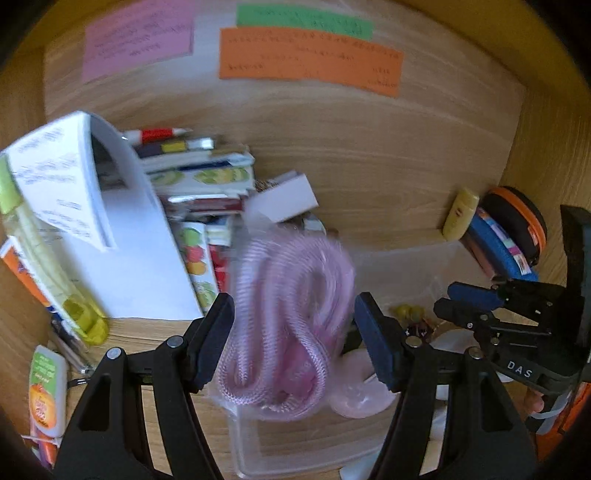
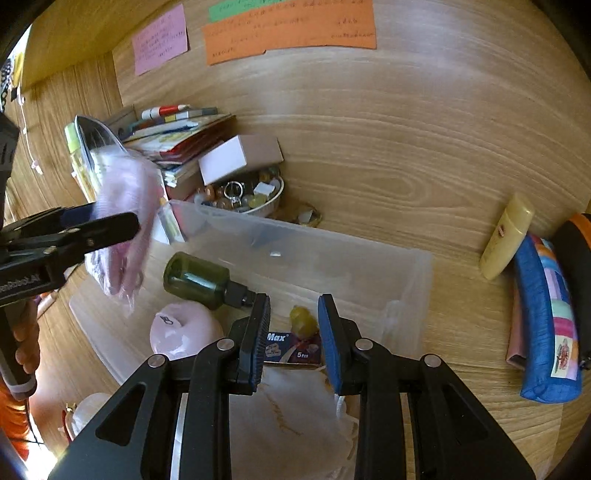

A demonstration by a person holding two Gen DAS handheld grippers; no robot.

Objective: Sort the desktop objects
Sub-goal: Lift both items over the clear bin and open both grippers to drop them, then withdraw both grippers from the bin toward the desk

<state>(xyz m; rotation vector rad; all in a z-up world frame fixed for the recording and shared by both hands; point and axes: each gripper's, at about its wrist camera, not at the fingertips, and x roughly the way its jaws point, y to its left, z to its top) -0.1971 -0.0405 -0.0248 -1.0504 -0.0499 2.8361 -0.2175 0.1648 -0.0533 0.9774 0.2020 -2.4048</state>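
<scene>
The left tool [image 1: 293, 332] grips a blurred pink mesh bag [image 1: 291, 325]; the right tool [image 2: 293, 343] gapes empty above a "Max" "5 Pcs" box [image 2: 291, 349].

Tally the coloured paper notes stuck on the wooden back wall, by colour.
Pink note: 1
Green note: 1
Orange note: 1
Total: 3

A pale pink, ribbed coil of mesh tubing in clear plastic [image 1: 291, 328] is noted. A dark green glass bottle [image 2: 197, 278] and a yellow rubber duck [image 2: 303, 322] are seen inside the translucent plastic bin [image 2: 406, 280]. Orange [image 2: 291, 31], pink [image 2: 160, 38] and green paper notes [image 1: 304, 20] are recorded on the wood-grain desk [image 2: 369, 147]. A blue pencil case with multicoloured patchwork [image 2: 546, 325] is noted.
</scene>
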